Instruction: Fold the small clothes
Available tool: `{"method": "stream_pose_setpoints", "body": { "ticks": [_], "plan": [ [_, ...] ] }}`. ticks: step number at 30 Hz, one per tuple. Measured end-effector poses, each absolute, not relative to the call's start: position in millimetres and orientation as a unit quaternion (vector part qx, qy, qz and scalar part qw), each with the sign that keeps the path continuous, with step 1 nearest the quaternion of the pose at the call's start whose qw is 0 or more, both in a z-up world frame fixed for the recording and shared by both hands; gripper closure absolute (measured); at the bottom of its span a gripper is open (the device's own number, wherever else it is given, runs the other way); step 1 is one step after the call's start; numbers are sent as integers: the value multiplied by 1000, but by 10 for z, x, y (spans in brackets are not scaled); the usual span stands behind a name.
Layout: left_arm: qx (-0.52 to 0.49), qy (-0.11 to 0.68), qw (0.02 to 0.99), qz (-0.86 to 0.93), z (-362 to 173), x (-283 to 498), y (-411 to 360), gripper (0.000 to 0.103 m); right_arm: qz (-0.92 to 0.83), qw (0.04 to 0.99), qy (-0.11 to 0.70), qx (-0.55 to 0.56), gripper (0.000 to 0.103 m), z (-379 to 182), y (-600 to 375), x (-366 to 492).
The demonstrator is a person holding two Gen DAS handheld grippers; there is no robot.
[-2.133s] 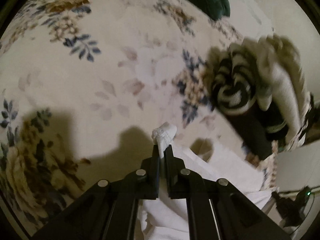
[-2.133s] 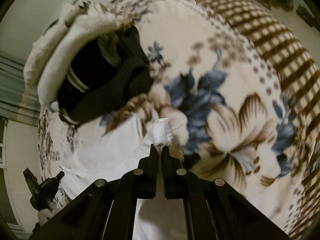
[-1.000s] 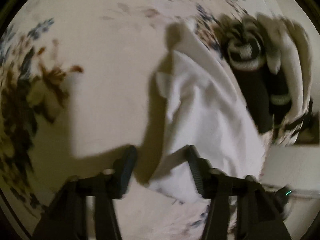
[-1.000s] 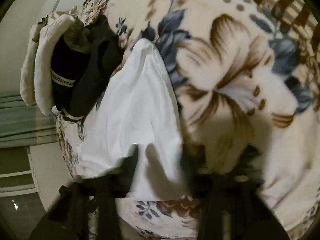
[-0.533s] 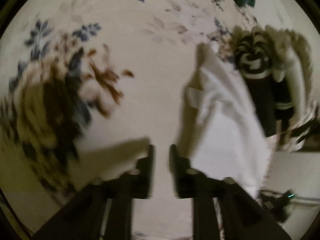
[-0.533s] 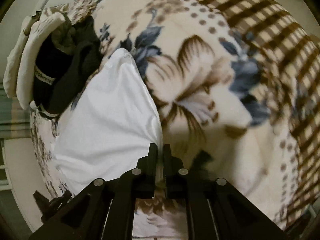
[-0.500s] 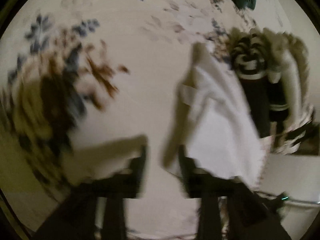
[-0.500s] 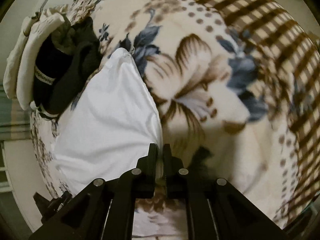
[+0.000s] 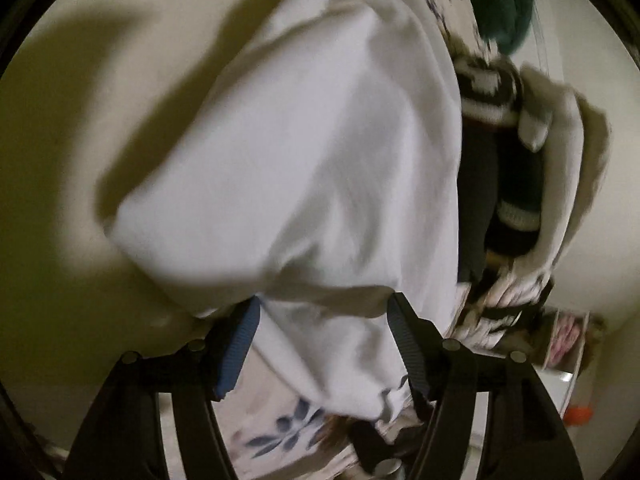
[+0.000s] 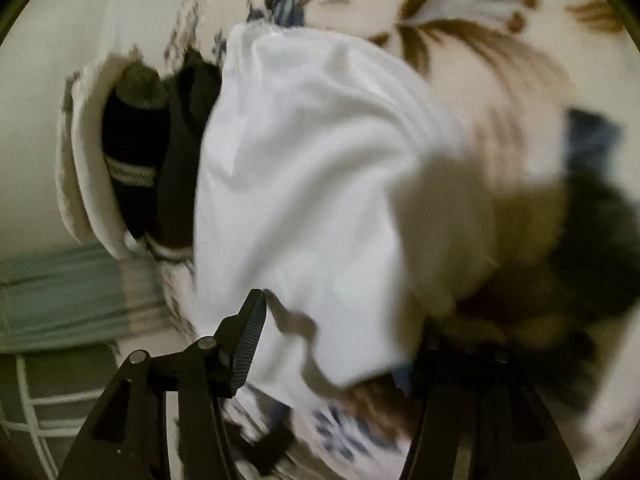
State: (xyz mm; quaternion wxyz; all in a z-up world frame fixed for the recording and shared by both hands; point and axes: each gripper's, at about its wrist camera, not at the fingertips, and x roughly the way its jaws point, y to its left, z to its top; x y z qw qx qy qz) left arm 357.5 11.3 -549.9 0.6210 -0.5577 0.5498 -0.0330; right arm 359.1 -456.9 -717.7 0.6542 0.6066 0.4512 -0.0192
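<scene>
The left black two-finger claw [image 9: 324, 312] tilts downward, its jaws spread apart after just opening. The right black two-finger claw [image 10: 340, 320] tilts downward too, jaws likewise just opened, gripping nothing.

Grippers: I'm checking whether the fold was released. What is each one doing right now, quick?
Left gripper: jaws just opened, white garment lies between them, unpinched.
Right gripper: the same, holding nothing.

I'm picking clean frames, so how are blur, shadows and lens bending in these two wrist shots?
Left wrist: the white cloth is motion-smeared, a dark shadow falls on the blanket beside it, and fisheye curving blackens the corners. Right wrist: the cloth and floral blanket are smeared, with heavy shadow at lower right.
</scene>
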Motion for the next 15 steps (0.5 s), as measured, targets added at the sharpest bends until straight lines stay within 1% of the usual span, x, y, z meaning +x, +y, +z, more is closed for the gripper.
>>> {"method": "stream_pose_setpoints", "body": {
  "ticks": [3,5,9,11,14,15],
  "plan": [
    [-580,528,620,-20,-5521,3634,110,39,-16,661,407,630,44,-7173,-4558,3625],
    [-574,528,626,-23,-5503,3630,77,39,-18,660,400,636,44,-7168,-4544,3625],
    [-563,535,629,-43,-5482,3406,65,39,-11,638,415,648,44,-7216,-4535,3517],
    [-574,534,619,-38,-5535,3277,112,39,-5,641,432,634,44,-7209,-4513,3455],
    [-597,517,613,-28,-5618,3304,140,39,-2,642,434,632,44,-7221,-4537,3378],
    [-605,509,612,-25,-5647,3344,158,36,-2,640,432,635,44,-7242,-4551,3379]
  ]
}}
